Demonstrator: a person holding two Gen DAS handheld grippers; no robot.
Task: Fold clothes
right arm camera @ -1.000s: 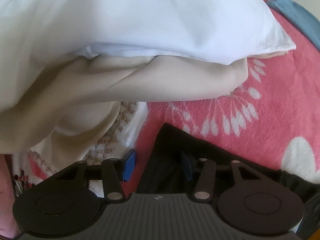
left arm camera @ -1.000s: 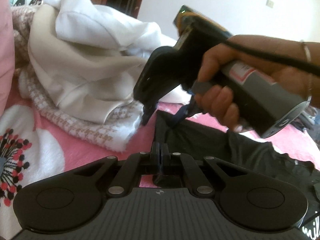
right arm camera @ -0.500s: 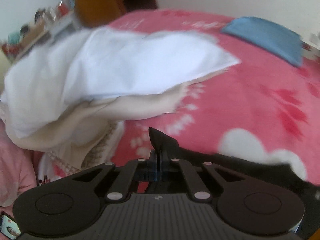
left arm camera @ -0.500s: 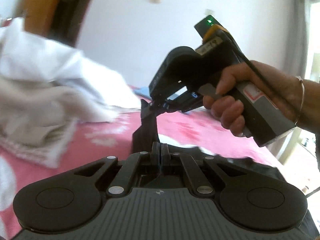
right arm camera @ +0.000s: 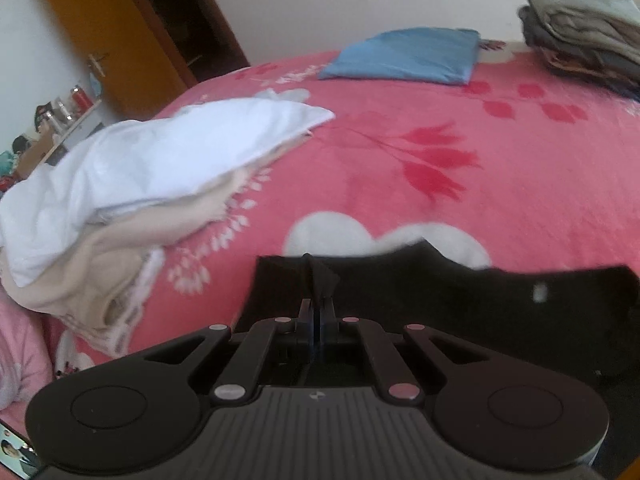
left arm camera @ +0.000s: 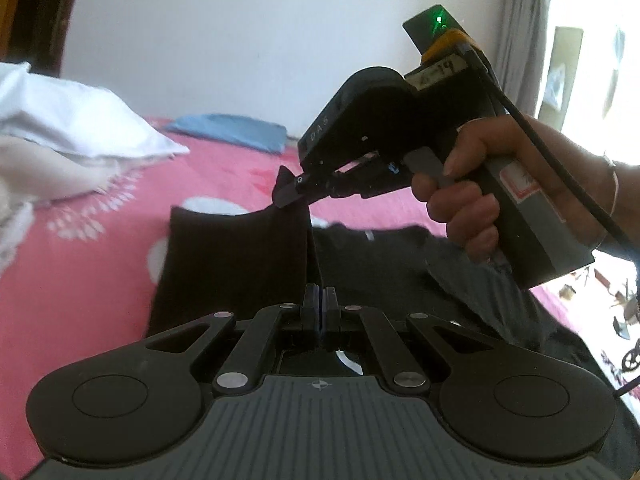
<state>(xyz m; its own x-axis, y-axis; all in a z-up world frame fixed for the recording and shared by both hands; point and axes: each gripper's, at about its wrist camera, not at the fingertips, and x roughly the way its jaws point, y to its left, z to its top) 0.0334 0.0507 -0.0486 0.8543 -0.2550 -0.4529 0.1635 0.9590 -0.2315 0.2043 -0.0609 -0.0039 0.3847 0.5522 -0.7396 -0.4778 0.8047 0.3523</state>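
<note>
Lifting the black garment (left arm camera: pixel 236 264) clear of the pink bed (right arm camera: pixel 420 168), away from the white clothes pile (right arm camera: pixel 160 164) it lay beside a second ago; both jaws now clamped on its edge, right gripper (left arm camera: pixel 289 194) closed only lately, left gripper (left arm camera: pixel 320 300) already shut; ready for spreading or folding

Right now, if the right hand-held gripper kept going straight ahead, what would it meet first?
The right hand-held gripper, shut on the black garment, points across the pink bedspread; bedspread probably comes first, though depth is unclear.

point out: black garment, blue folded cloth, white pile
black garment (right arm camera: pixel 460 304), right wrist view, flat middle.
blue folded cloth (right arm camera: pixel 404 56), right wrist view, centre of top face.
white pile (right arm camera: pixel 160 160), right wrist view, top white layer.
</note>
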